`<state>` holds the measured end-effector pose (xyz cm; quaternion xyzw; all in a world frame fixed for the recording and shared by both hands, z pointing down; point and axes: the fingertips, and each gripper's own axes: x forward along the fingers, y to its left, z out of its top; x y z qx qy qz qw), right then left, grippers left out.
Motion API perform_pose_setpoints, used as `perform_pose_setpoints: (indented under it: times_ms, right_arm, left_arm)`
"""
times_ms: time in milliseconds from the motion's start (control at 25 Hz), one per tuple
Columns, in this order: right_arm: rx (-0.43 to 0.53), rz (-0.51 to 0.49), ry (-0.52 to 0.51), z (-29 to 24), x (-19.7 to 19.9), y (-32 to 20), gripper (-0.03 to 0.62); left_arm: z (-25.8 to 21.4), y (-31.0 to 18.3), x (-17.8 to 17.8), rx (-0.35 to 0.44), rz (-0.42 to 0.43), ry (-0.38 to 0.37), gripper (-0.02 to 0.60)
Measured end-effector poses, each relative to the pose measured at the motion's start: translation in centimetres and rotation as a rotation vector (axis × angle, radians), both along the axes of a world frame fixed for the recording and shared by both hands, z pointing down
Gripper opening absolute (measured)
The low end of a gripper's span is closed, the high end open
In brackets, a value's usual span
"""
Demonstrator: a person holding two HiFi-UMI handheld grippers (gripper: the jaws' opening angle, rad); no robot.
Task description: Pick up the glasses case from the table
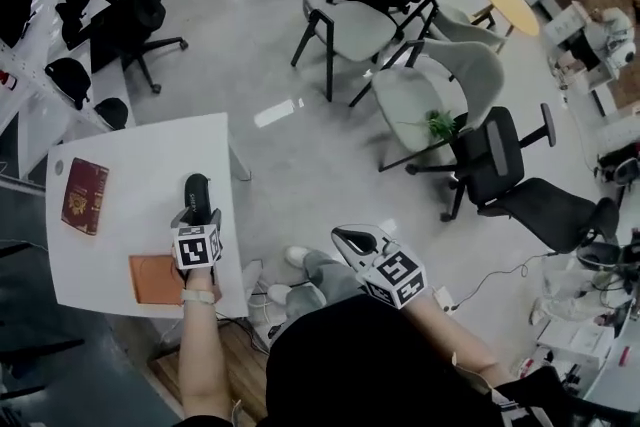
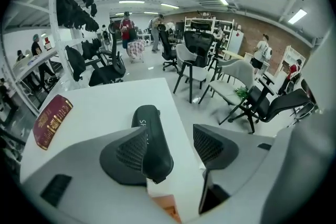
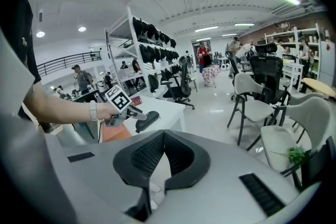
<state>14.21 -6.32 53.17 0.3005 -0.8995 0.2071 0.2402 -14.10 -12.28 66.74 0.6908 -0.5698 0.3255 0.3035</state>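
Booklet, wallet and chairs

A dark red passport-like booklet [image 1: 85, 196] lies at the left of the frame, a flat orange-brown leather wallet [image 1: 150, 281] lower right of it. Pale grey shell chairs [image 1: 345, 10] and a black mesh office chair [image 1: 505, 165] stand right.

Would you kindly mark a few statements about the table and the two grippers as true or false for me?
1. The glasses case lies between the parted jaws of the left gripper. True.
2. The right gripper holds the case. False: its jaws are shut on nothing, and it is off to the side of the white table.
3. A dark red booklet lies on the table. True.
4. The flat orange item lies on top of the red booklet. False: the two lie apart, the orange item by the table's near edge.
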Motion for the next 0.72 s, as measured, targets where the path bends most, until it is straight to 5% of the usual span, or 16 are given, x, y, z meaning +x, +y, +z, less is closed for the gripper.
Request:
perform_pose_setpoints:
  times_ms: [280, 720]
  right_arm:
    - [-0.012, 0.07, 0.007, 0.4, 3.1, 0.1, 0.028]
    - [-0.037, 0.112, 0.011, 0.9, 5.8, 0.4, 0.028]
  left_arm:
    - [4.5, -2.6, -1.5, -0.051, -0.028, -0.109, 0.348]
    - [8.0, -2.9, -5.3, -0.13, -0.15, -0.231, 0.351]
